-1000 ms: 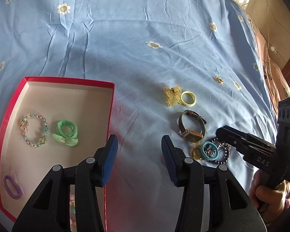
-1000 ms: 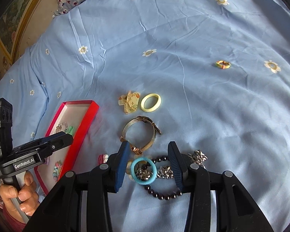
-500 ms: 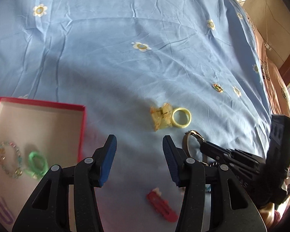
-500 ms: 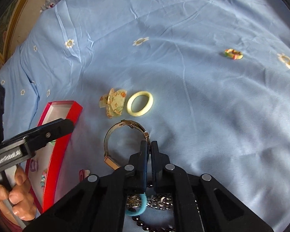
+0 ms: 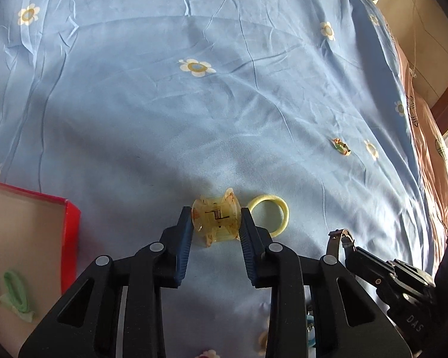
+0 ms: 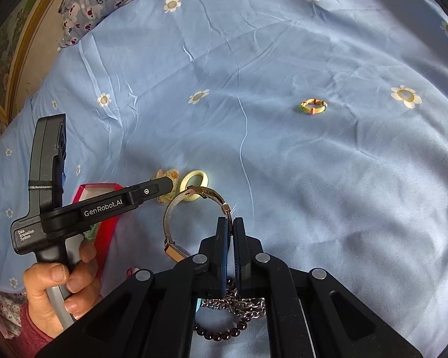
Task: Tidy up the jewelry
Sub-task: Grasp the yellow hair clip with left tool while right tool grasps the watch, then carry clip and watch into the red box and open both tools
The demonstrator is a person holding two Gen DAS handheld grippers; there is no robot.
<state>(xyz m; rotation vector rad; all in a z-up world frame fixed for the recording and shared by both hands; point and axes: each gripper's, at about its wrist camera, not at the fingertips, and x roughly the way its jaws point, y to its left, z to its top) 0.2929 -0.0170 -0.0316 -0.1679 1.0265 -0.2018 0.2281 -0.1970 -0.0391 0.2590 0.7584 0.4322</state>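
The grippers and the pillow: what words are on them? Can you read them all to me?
"GenRobot.AI": side of the left gripper.
"Data Acquisition System": small label on its handle.
"DAS": on the right gripper.
Pillow: a small word, too blurred to read.

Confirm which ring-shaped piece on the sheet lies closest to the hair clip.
The pale yellow ring, right beside the hair clip. The multicoloured ring lies alone, far off on the sheet.
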